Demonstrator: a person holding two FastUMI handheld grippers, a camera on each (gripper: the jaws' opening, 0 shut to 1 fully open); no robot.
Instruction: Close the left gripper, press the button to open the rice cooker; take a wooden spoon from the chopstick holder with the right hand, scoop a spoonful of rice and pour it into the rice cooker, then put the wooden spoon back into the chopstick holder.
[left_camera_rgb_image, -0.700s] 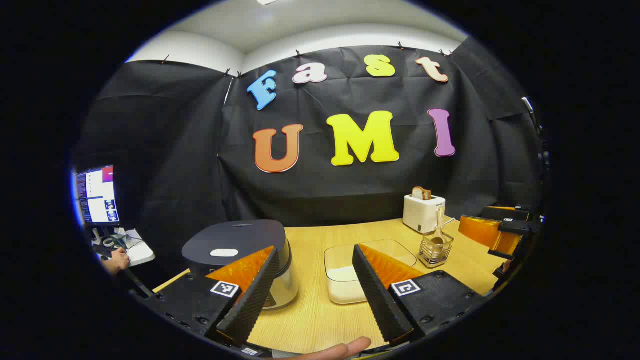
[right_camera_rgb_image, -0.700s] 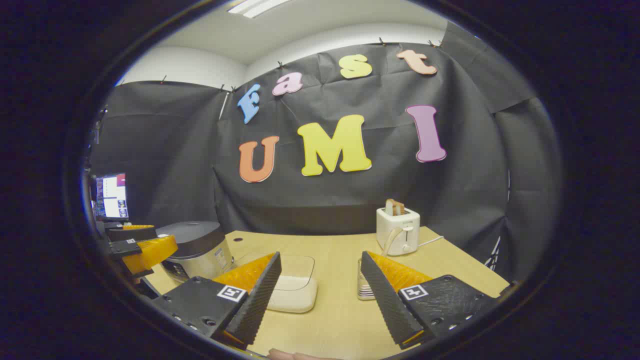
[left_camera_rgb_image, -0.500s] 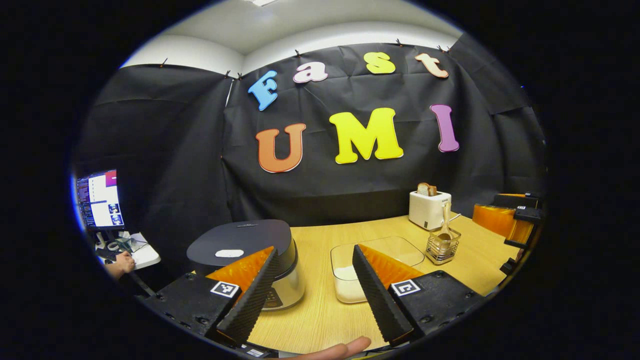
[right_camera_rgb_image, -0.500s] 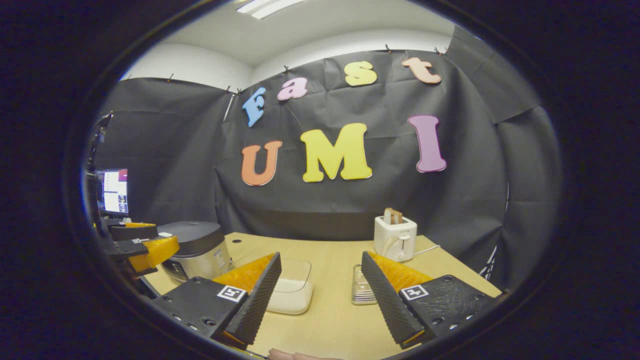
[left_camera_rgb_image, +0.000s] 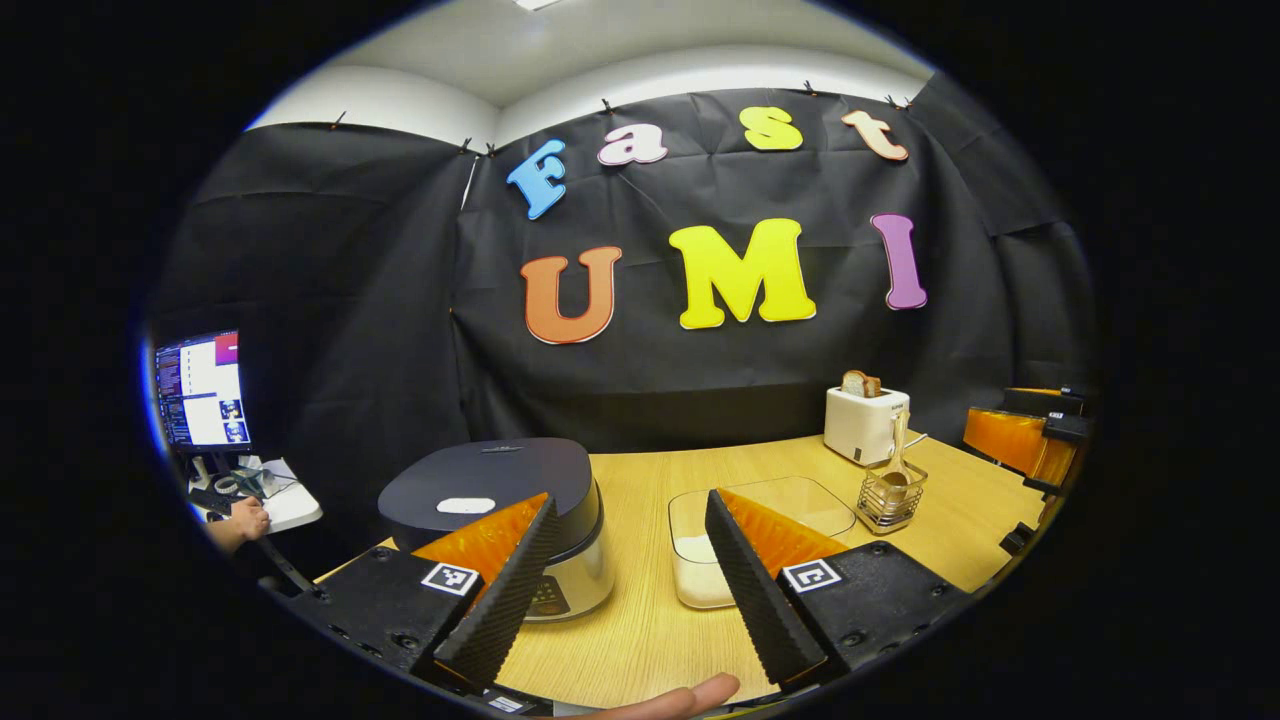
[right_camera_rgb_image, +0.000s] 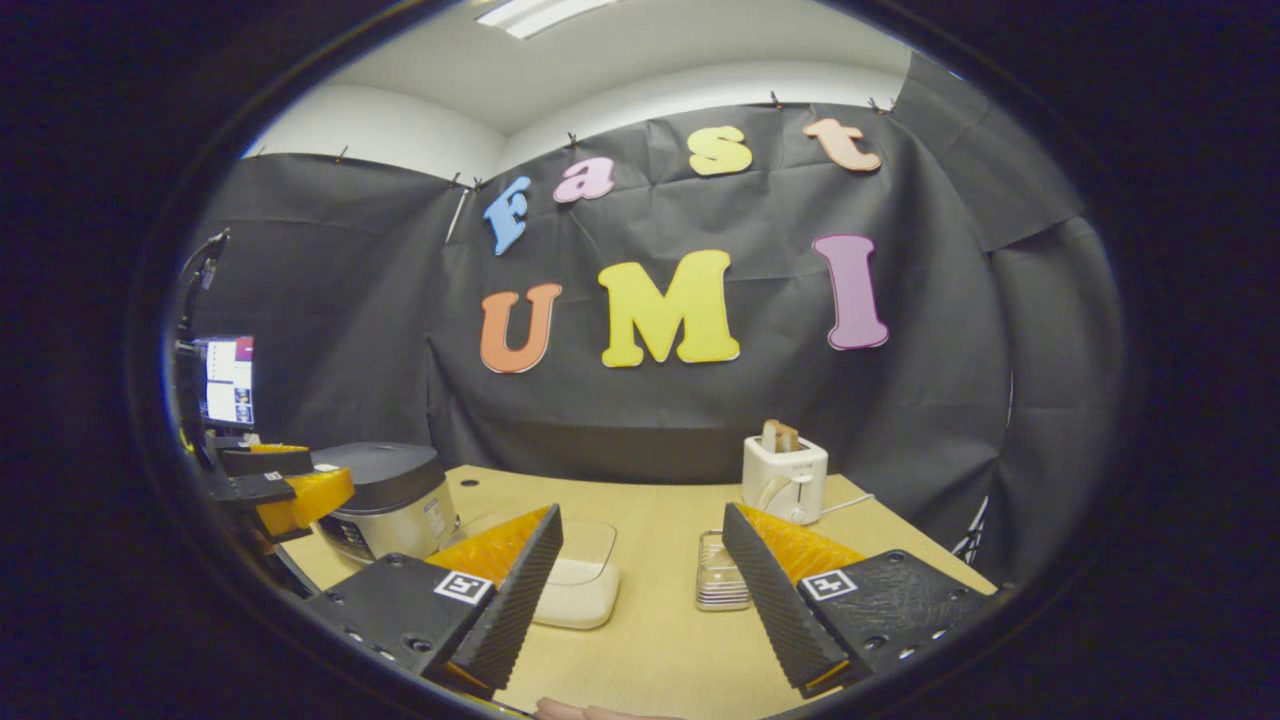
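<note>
Ribbed, wedge-shaped fingers (left_camera_rgb_image: 520, 580) of the left hand-held gripper (left_camera_rgb_image: 625, 585) stand wide apart, holding nothing, above the near edge of the worktop (left_camera_rgb_image: 640, 640). The right hand-held gripper (right_camera_rgb_image: 640, 590) is likewise spread wide and empty; in the left gripper view it appears at the worktop's right edge (left_camera_rgb_image: 1020, 440).

Items on the worktop, counted:
- One rice cooker (left_camera_rgb_image: 500, 490), near the left edge: rounded dark lid, down, over a shiny metal body.
- One clear, rounded-square container (left_camera_rgb_image: 770, 500) at mid-worktop, with white rice (left_camera_rgb_image: 695, 550) in its bottom.
- One wire-mesh chopstick holder (left_camera_rgb_image: 890, 500), just right of the container, holding one upright wooden spoon (left_camera_rgb_image: 897, 450).
- One white boxy toaster (left_camera_rgb_image: 865, 425), near the far right corner, with bread in its slot.

The worktop is light wood-grain. One monitor (left_camera_rgb_image: 200, 390) stands beyond its left edge.
</note>
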